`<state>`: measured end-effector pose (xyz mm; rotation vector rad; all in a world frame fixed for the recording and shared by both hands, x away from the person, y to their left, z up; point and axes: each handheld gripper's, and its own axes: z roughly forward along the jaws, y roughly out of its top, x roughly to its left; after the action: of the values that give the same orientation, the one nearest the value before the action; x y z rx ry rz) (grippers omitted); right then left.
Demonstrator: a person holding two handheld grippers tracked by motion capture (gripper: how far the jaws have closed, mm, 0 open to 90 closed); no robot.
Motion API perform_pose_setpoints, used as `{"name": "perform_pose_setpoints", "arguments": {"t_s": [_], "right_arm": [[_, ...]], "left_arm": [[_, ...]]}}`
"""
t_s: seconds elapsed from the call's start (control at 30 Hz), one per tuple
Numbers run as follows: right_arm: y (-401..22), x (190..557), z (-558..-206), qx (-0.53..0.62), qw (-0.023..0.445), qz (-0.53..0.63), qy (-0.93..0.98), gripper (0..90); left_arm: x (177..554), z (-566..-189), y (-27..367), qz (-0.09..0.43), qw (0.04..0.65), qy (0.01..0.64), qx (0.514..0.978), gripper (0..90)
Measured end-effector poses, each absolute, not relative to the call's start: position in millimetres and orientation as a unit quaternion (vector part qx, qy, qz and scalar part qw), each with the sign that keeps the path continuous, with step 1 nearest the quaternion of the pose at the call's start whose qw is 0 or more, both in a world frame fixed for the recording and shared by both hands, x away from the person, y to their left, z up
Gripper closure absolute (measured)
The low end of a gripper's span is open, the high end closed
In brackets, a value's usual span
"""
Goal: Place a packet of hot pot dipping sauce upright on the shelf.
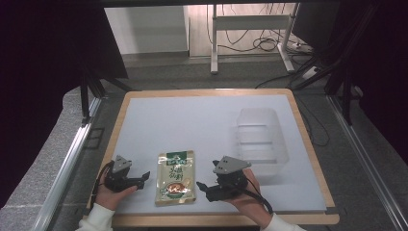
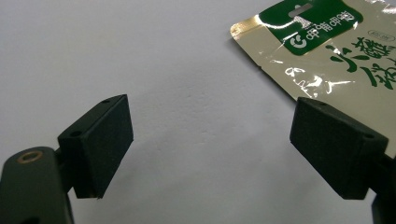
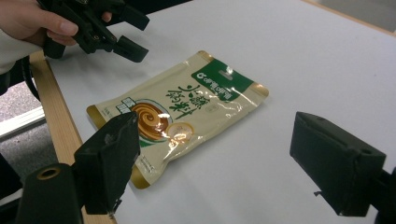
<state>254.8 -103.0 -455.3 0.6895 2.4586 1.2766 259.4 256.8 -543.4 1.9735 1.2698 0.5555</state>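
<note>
The sauce packet [image 1: 176, 177] lies flat on the white table [image 1: 192, 120], near the front edge, green header pointing to the far side. It sits between the 2 grippers, touching neither. The left gripper [image 1: 143, 179] rests just left of the packet, held in the person's left hand [image 1: 111, 195], jaws spread wide w/ bare table between them; in the left gripper view the packet's top corner [image 2: 322, 42] lies just beyond the right-hand pad [image 2: 334, 147]. The right gripper [image 1: 203, 188] is just right of the packet's near corner, jaws also wide apart (nothing in them); from its own view the packet [image 3: 180, 109] lies ahead, 1 near corner tucked behind the left pad [image 3: 109, 161]. A clear plastic container [image 1: 260, 139] stands to the right, apart from the packet.
</note>
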Motion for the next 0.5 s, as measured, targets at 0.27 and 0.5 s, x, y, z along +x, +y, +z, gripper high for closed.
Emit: {"name": "perform_pose_setpoints", "arguments": {"t_s": [0.27,0.5], "right_arm": [[-101,262,-449,0.246,0.136,0.438,0.854,15.5],[-97,267,-443,0.239,0.139,0.437,0.856,15.5]], "left_arm": [[260,-544,256,0.215,0.354,0.491,0.766,13.2],[260,-545,255,0.213,0.352,0.49,0.769,13.1]]}}
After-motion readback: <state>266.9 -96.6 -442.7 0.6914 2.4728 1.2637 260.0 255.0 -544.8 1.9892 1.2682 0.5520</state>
